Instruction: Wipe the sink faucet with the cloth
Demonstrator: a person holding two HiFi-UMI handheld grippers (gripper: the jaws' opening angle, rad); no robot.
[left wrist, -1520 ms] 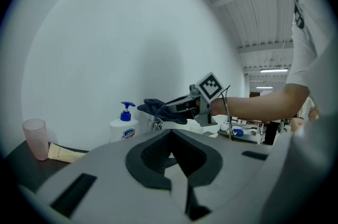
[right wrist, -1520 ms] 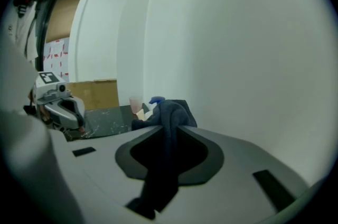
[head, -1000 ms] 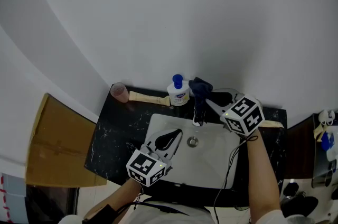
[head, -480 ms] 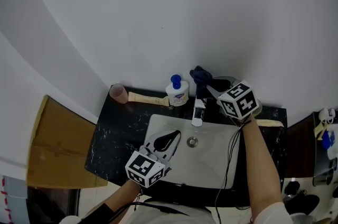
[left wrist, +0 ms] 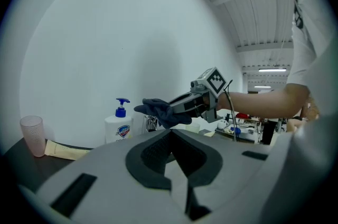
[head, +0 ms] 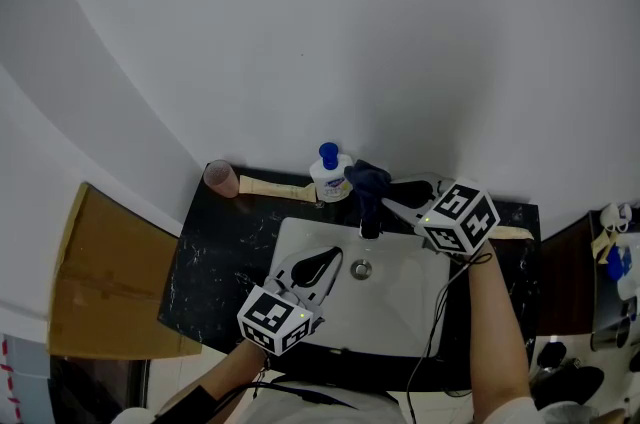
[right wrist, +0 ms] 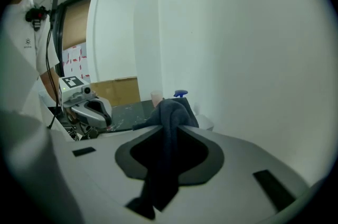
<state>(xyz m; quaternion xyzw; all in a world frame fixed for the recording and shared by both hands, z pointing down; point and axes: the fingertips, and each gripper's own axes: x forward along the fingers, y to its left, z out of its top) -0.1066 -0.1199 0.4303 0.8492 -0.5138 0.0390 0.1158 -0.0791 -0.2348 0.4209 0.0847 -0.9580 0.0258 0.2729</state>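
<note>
A dark blue cloth point(head: 366, 180) point(left wrist: 161, 111) point(right wrist: 171, 112) is bunched in my right gripper point(head: 386, 196) point(left wrist: 173, 108) point(right wrist: 170, 129), which is shut on it. The cloth hangs over the top of the chrome faucet point(head: 370, 222) point(left wrist: 151, 123) at the back of the white sink point(head: 400, 312); I cannot tell whether it touches the metal. My left gripper point(head: 335, 254) point(left wrist: 170, 132) point(right wrist: 103, 114) hovers over the basin's front left, shut with nothing in it, pointing toward the faucet.
A white soap bottle with a blue pump point(head: 328, 174) point(left wrist: 119, 125) stands just left of the faucet. A pink cup point(head: 222, 177) point(left wrist: 33, 134) sits at the back left of the black counter point(head: 220, 252). A cardboard box point(head: 100, 272) stands left of the counter.
My right gripper lifted the cloth up toward the wall, then brought it down and left onto the faucet's top. The left gripper has stayed where it was.
</note>
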